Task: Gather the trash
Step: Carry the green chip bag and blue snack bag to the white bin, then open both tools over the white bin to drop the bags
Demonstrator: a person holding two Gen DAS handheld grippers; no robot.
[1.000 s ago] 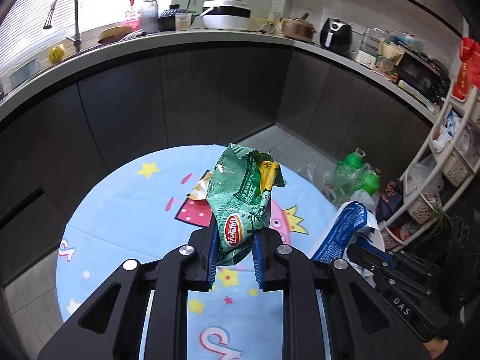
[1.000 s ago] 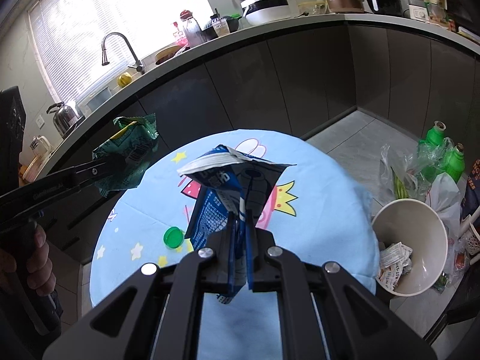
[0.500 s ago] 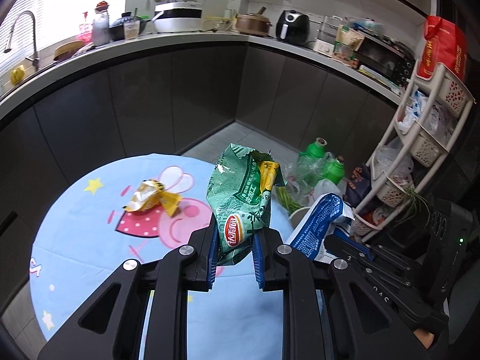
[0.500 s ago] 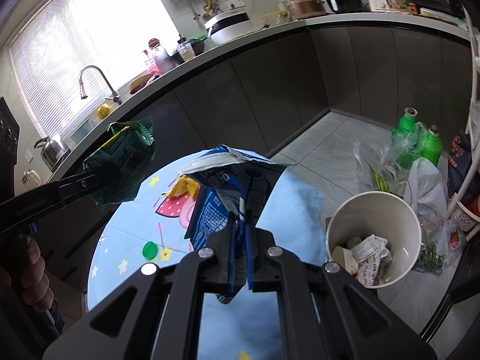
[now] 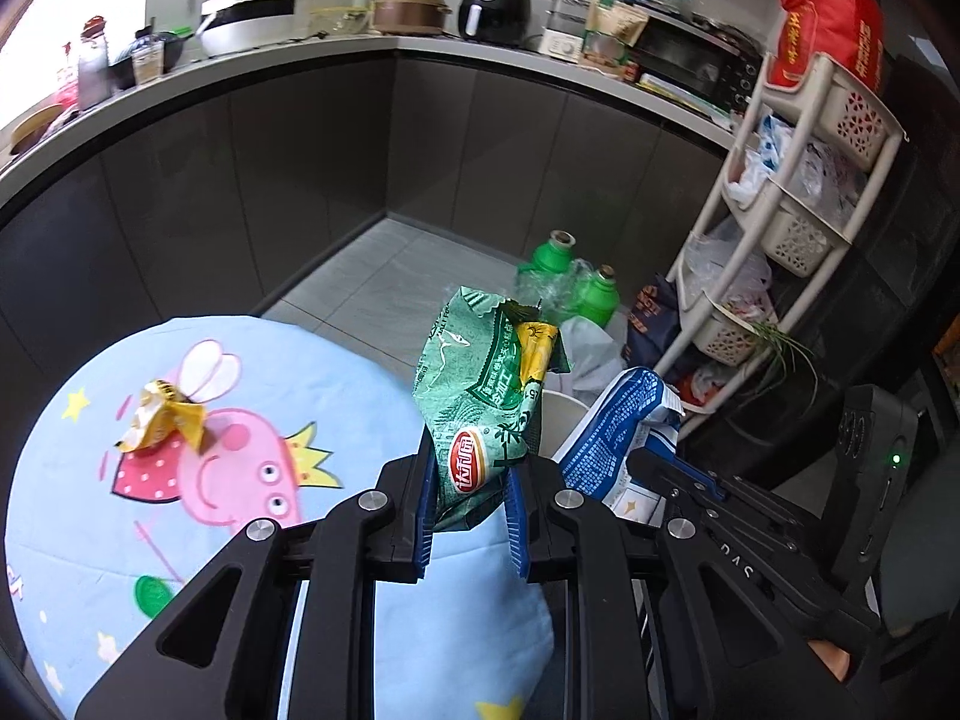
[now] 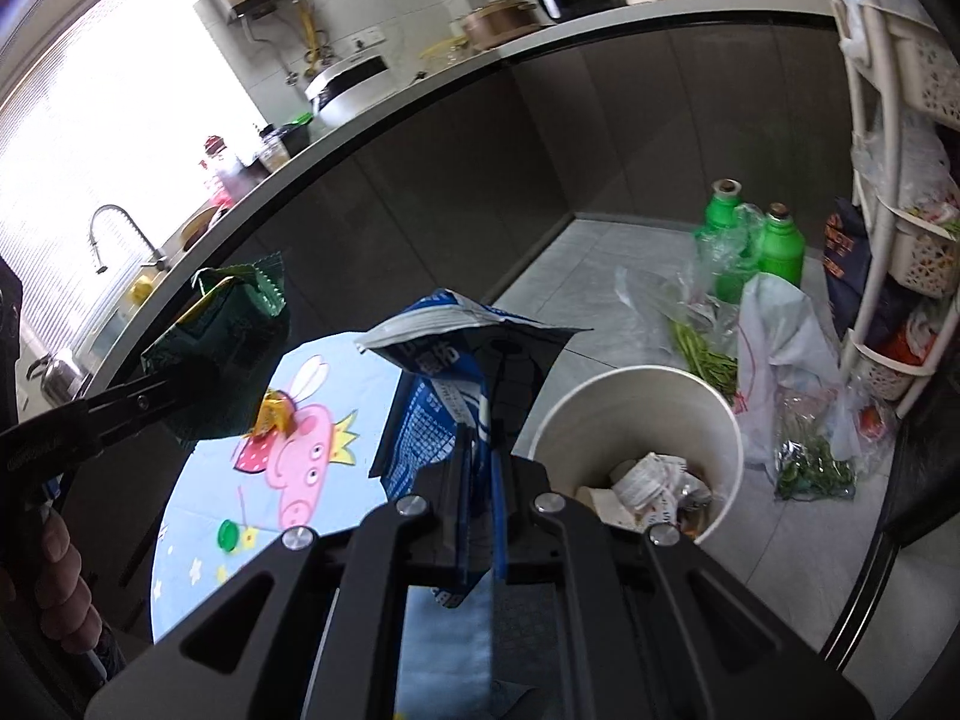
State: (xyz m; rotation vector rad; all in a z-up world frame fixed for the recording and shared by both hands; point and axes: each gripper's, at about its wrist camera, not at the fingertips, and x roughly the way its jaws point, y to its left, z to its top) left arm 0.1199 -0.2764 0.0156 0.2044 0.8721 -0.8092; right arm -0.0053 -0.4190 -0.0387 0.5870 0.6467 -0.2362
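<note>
Two grips: left gripper (image 5: 471, 519) fingers clamped on green wrapper (image 5: 486, 396), right gripper (image 6: 480, 510) pinching blue packet (image 6: 432, 414), beside bin (image 6: 636, 420).

Two snack bags, one green (image 5: 486, 420) and one blue (image 6: 438, 414), one yellow wrapper (image 5: 162, 420), one green bottle cap (image 6: 228, 535), one white bin (image 6: 642, 420), two green bottles (image 6: 753, 240), one round table (image 5: 90, 510).

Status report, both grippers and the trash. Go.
Left gripper shut on green chip bag. Right gripper shut on blue wrapper. White bin open, unobstructed.
</note>
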